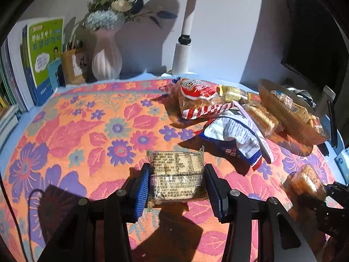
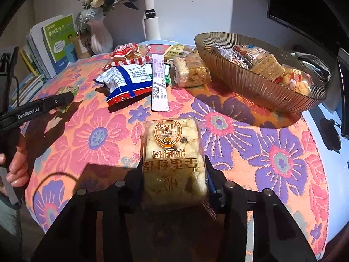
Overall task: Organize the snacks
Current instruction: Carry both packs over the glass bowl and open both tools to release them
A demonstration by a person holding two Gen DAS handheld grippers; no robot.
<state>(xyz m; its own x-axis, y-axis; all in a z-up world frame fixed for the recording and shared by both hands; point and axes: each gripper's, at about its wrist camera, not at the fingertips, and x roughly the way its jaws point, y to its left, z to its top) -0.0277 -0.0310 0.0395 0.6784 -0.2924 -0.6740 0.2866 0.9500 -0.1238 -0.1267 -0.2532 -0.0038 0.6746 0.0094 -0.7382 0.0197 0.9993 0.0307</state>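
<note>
My left gripper [image 1: 175, 184] is shut on a flat cracker packet [image 1: 177, 174], label side up, just above the flowered cloth. My right gripper [image 2: 174, 174] is shut on a clear-wrapped puffed rice cake [image 2: 173, 157] with an orange label. The cake and right gripper also show in the left wrist view [image 1: 305, 181]. The left gripper shows at the left of the right wrist view [image 2: 63, 100], still on its packet [image 2: 66, 91]. A ribbed brown bowl [image 2: 250, 83] holding several snacks stands far right.
Loose snacks lie mid-table: a red-striped bag [image 2: 128, 54], a blue-white bag [image 2: 126, 80], a white stick sachet [image 2: 159, 85], another rice cake [image 2: 189, 72]. A vase [image 1: 106, 59], books [image 1: 41, 59], a pen holder [image 1: 73, 65] and a lamp post [image 1: 182, 59] line the back.
</note>
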